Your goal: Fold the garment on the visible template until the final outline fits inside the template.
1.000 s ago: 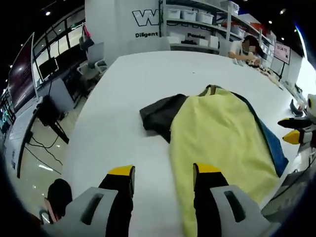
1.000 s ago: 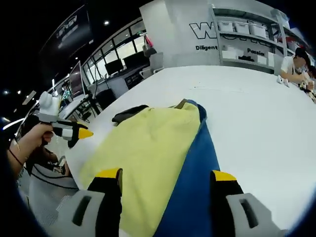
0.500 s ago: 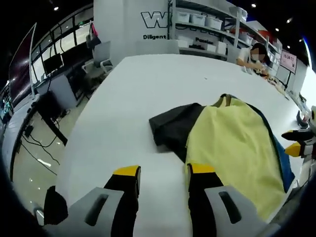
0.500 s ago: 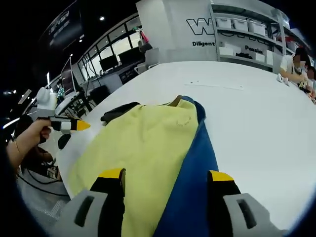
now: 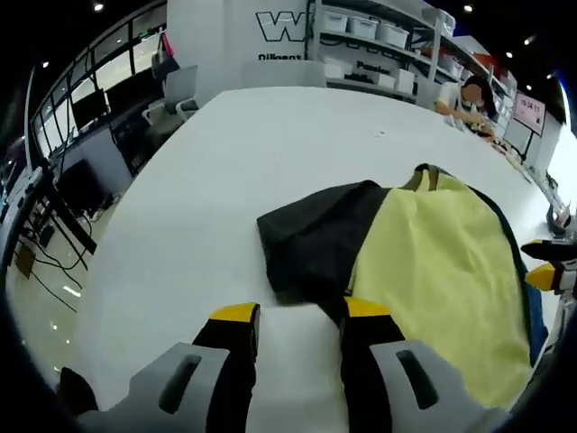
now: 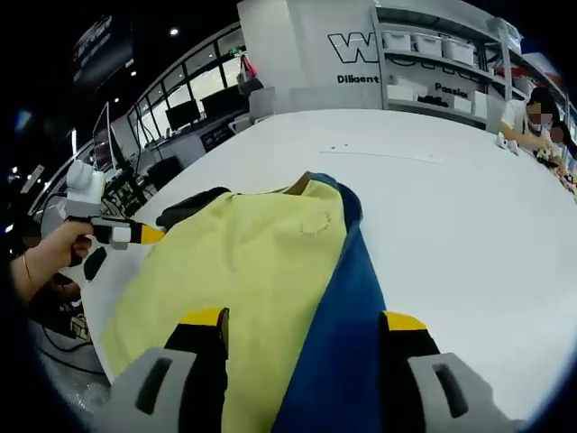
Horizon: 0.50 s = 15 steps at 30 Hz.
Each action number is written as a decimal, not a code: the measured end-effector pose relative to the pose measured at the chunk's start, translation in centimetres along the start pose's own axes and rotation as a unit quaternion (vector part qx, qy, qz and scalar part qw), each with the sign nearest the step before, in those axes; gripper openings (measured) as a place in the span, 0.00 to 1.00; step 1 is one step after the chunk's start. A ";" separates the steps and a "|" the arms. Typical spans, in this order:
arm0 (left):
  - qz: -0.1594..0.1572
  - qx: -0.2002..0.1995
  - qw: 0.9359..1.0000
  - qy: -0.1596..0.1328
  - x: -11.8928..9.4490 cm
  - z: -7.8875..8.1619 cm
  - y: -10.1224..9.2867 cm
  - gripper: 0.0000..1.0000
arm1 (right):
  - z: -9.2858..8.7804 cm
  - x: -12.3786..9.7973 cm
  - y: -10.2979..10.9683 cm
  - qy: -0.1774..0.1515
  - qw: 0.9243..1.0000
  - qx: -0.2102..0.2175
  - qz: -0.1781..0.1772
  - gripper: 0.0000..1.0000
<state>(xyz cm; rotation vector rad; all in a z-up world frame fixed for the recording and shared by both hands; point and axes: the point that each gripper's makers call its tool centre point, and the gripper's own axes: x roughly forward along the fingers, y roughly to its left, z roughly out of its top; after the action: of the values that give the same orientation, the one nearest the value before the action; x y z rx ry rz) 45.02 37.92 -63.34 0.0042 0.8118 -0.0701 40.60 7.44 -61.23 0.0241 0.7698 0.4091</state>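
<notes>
Both grippers are closing in on the garment (image 5: 433, 262) lying flat on the white table (image 5: 225, 162). Left gripper (image 5: 293, 320), jaws spread, is nearing its black sleeve (image 5: 311, 239). Right gripper (image 6: 302, 329), jaws apart, is hovering over the yellow front, revealing a blue panel (image 6: 347, 325) alongside.

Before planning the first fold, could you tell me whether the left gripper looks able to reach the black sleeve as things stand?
Probably yes: the left gripper is open, pointing at the black sleeve, which lies flat on the white table with nothing between.
</notes>
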 end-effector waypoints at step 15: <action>0.005 0.029 1.000 0.001 0.3 0.2 -1.5 0.17 | -0.1 0.3 0.0 -0.001 1.000 -0.001 -0.001 0.63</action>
<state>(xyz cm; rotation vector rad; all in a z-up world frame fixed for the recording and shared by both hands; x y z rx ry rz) 45.25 36.41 -63.39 0.0631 0.8122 -0.0848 40.75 7.56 -61.54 0.0206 0.7679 0.4075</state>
